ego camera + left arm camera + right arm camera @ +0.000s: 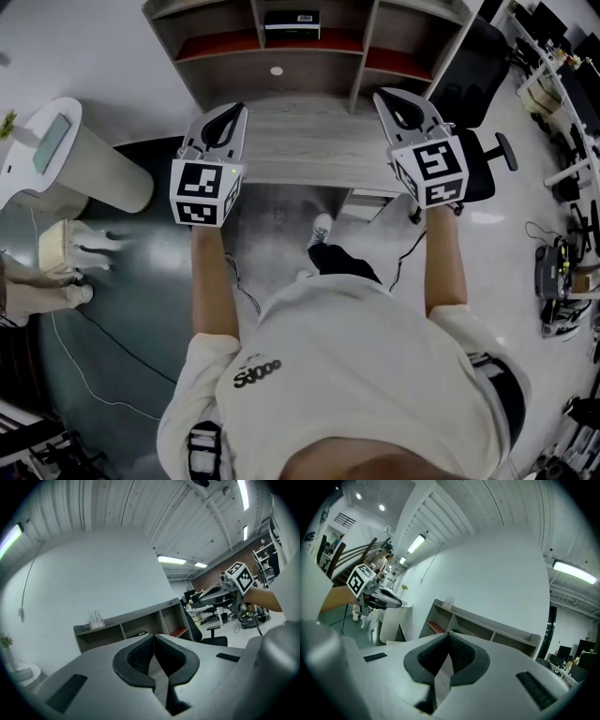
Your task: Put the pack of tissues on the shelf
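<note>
A wooden shelf unit (281, 56) with several open compartments stands on a desk (309, 141) in front of me. In its middle compartment lies a dark pack with a white label (292, 23). My left gripper (228, 112) hovers over the desk's left part, its jaws shut with nothing between them. My right gripper (394, 97) hangs over the desk's right part, also shut and empty. The left gripper view shows the shelf unit (136, 626) beyond its closed jaws (153, 638), and the right gripper view shows the shelf unit (483, 627) past its own closed jaws (449, 635).
A black office chair (473, 89) stands right of the desk. A white round pedestal (89, 164) stands at the left, with a person's feet (66, 295) near it. Cables lie on the floor, and equipment (562, 281) is at the far right. Small bottles (96, 619) stand on top of the shelf.
</note>
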`<state>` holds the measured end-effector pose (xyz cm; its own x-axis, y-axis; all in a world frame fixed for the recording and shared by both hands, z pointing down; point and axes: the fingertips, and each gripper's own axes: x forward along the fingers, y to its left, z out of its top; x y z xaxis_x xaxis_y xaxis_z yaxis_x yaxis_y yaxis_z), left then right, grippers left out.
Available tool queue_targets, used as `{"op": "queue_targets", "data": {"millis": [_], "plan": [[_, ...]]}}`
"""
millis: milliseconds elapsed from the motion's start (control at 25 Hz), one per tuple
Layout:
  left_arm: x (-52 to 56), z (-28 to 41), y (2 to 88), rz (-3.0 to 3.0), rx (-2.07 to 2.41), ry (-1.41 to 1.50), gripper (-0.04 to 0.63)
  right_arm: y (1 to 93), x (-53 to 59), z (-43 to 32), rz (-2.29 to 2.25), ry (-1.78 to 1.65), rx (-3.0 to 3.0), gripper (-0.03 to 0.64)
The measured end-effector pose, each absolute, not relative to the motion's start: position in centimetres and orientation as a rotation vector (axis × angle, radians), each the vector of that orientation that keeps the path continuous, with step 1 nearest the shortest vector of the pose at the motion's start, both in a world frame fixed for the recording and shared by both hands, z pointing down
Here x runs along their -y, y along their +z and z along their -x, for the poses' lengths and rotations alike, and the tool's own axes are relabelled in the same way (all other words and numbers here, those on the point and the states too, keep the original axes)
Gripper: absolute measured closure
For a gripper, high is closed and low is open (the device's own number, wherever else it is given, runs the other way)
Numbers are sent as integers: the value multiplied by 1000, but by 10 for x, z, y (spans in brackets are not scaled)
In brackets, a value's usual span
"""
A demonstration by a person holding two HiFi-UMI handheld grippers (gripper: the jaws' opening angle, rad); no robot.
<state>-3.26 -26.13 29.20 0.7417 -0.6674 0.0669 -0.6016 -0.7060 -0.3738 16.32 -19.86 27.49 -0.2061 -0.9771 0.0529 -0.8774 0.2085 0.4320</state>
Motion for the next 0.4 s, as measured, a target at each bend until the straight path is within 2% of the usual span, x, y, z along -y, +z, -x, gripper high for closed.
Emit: {"op": "queue_targets", "data": {"millis": [400], "plan": [[284, 37, 300, 2630, -1001, -290, 577, 284, 220, -167, -1743, -425, 2159, 611]]}}
